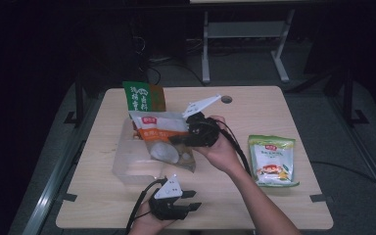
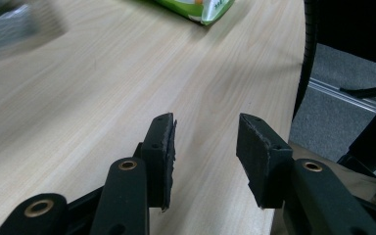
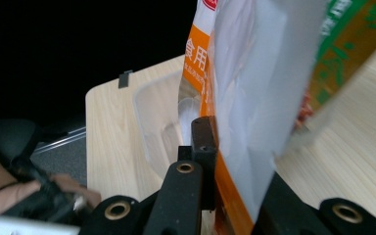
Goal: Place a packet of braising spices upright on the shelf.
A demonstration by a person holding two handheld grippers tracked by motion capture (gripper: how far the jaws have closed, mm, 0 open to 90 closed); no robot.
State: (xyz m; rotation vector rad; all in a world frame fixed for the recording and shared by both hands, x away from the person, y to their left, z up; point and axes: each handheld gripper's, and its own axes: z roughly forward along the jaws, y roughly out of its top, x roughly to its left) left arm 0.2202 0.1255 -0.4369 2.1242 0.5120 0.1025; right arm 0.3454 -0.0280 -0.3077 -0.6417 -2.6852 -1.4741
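My right gripper (image 1: pixel 176 139) was clamped on the orange-and-white pouch (image 1: pixel 164 139), held over the clear bin (image 1: pixel 127 166). The pouch looked light, floppy and slick, best pinched at its edge. My left gripper (image 1: pixel 191 199) hung empty, jaws apart, above the worktop (image 1: pixel 274 107).

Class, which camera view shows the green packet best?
The high view: the whole green packet lies flat on the table, its front readable. The left gripper view catches just a cropped corner of it at the top edge.
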